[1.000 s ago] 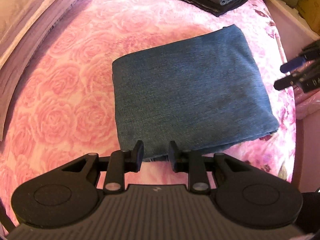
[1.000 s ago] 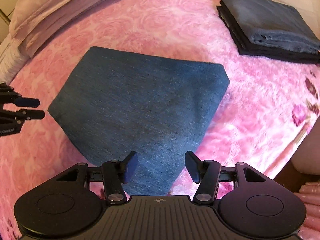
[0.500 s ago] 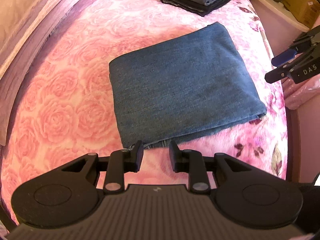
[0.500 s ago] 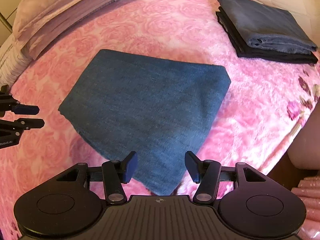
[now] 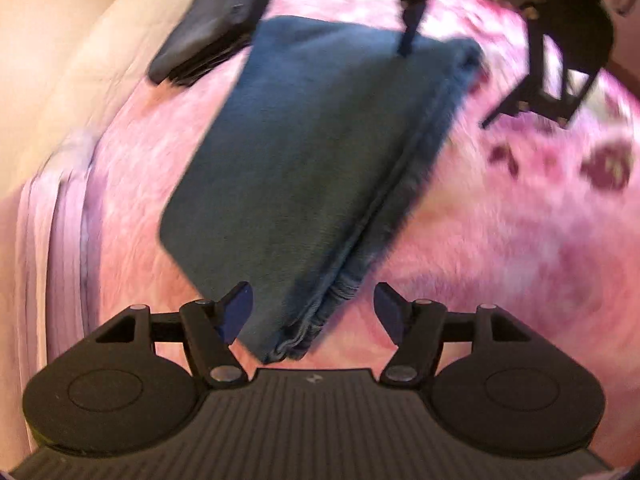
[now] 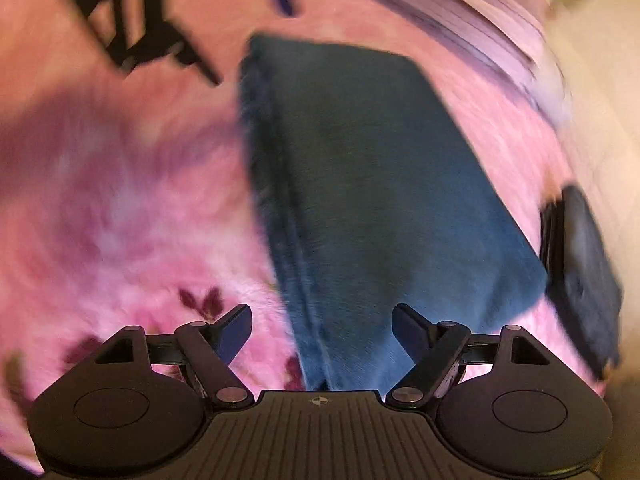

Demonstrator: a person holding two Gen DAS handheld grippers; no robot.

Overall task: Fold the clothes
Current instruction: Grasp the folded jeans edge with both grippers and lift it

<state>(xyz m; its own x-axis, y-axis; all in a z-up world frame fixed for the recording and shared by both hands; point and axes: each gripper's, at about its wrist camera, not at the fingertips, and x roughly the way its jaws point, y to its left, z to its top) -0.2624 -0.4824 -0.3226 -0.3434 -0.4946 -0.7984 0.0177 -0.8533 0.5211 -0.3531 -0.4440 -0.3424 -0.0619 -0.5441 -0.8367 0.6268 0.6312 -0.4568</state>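
Note:
Folded blue jeans [image 5: 316, 168] lie flat on the pink rose blanket [image 5: 500, 240]. My left gripper [image 5: 314, 306] is open, its jaws wide on either side of one end of the jeans, at the stacked layered edge. My right gripper [image 6: 322, 324] is open at the opposite end of the jeans [image 6: 372, 200], jaws straddling that end. Each gripper shows at the far end in the other's view: the right one [image 5: 412, 36] and the left one [image 6: 248, 24]. Both views are blurred by motion.
A stack of folded dark clothes [image 5: 212, 24] lies beside the jeans; it also shows in the right wrist view [image 6: 584, 280]. A striped pillow or bedding edge [image 6: 480, 12] borders the blanket. A cream surface [image 5: 60, 60] lies beyond the stack.
Both grippers swung round to opposite ends of the jeans and came down close to them. The left jaws opened wide; the right jaws opened wider. The jeans have not moved.

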